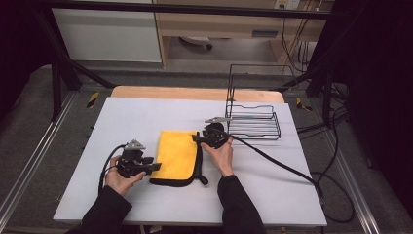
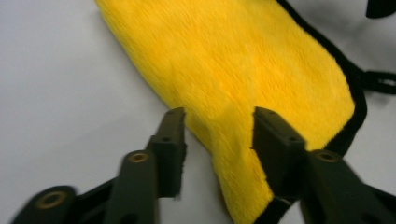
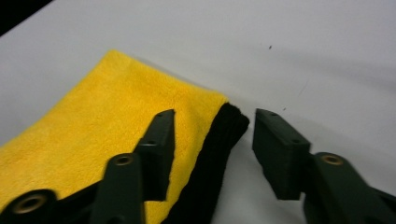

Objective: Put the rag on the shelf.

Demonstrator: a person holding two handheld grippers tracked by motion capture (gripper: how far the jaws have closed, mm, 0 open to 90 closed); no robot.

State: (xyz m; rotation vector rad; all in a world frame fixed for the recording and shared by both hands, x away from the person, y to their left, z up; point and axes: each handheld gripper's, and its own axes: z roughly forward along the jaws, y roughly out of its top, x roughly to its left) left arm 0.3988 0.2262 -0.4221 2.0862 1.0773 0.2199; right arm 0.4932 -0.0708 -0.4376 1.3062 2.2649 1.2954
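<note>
A black wire rack (image 1: 253, 122) is set at the far right of a white table (image 1: 146, 117). A wooden board edge (image 1: 195, 92) is seen behind, with cables (image 1: 336, 195) laid on grey floor (image 1: 29, 141).

Both forearms come in from six o'clock in dark sleeves. The left hand (image 1: 118, 179) holds the left gripper (image 1: 155, 166), which points to three o'clock with its jaws apart. The right hand (image 1: 221, 155) holds the right gripper (image 1: 195, 138), which points to nine o'clock, jaws also apart.
</note>
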